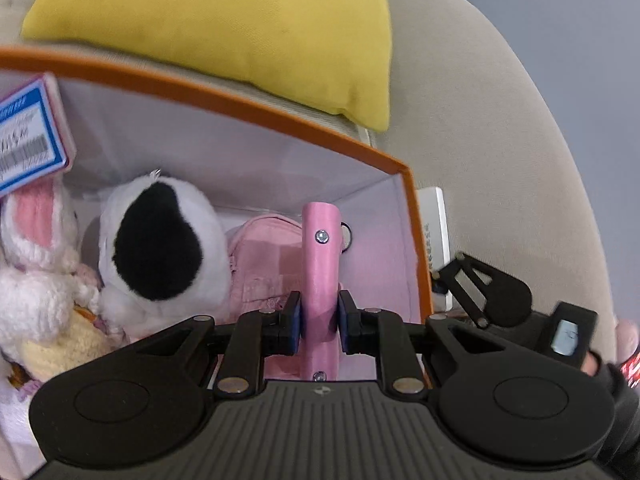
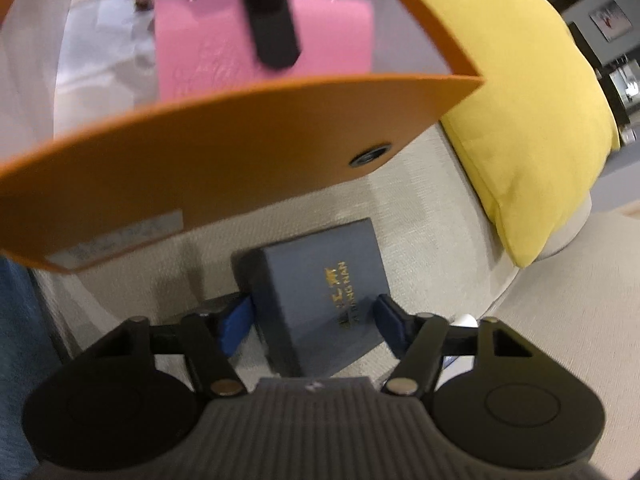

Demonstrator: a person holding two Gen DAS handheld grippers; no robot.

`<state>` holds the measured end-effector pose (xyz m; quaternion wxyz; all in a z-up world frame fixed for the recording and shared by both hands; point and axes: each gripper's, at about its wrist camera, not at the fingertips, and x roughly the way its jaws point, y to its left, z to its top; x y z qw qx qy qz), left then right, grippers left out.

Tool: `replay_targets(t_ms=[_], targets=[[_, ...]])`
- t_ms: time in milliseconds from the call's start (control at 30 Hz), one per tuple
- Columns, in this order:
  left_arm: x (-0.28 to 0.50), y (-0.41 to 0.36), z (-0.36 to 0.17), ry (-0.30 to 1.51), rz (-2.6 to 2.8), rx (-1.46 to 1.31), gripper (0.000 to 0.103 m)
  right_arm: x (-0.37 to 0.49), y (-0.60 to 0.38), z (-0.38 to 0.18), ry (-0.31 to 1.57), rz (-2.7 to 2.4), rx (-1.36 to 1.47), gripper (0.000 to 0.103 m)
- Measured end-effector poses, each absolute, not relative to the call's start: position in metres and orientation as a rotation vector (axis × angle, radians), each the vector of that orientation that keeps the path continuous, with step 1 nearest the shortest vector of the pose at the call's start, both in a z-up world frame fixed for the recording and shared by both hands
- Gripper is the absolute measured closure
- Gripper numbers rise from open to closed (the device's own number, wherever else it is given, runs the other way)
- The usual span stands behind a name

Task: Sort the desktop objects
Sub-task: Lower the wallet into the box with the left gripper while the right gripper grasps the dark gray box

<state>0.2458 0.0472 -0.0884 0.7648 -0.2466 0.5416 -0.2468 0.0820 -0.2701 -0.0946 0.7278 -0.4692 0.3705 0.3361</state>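
— That pink case, does it sit firm in the left gripper?

— It looks stiff and thin, a flat board with screws through its edge. The pads clamp it edge-on across its thickness, nearly closed, and it hangs inside the orange box, beside the black-and-white plush. Light, I'd judge, so little risk of slipping.

— And the blue box?

— It lies on the beige cushion just outside the orange box. The right gripper straddles it, fingers partly open at its two sides; I can't tell whether they press yet. Rigid card, likely smooth, so take it across the flat sides, squarely.

— The yellow pillow?

— Behind the orange box, out of the way.
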Motion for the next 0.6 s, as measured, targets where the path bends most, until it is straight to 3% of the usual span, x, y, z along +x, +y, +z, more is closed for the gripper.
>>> replay_targets(t_ms=[167,400,600], targets=[[0.24,0.044,-0.081,1.179,-0.414,-0.409,0.066,0.088,-0.271,-0.074,0.834,0.729,-0.95,0.054],[0.219,0.029,-0.063,1.162,-0.346,-0.251,0.06,0.122,-0.291,-0.035,0.995,0.746,-0.545,0.063],[0.214,0.025,-0.068,1.156,-0.356,-0.244,0.057,0.147,-0.315,-0.036,1.131,0.664,-0.225,0.063]])
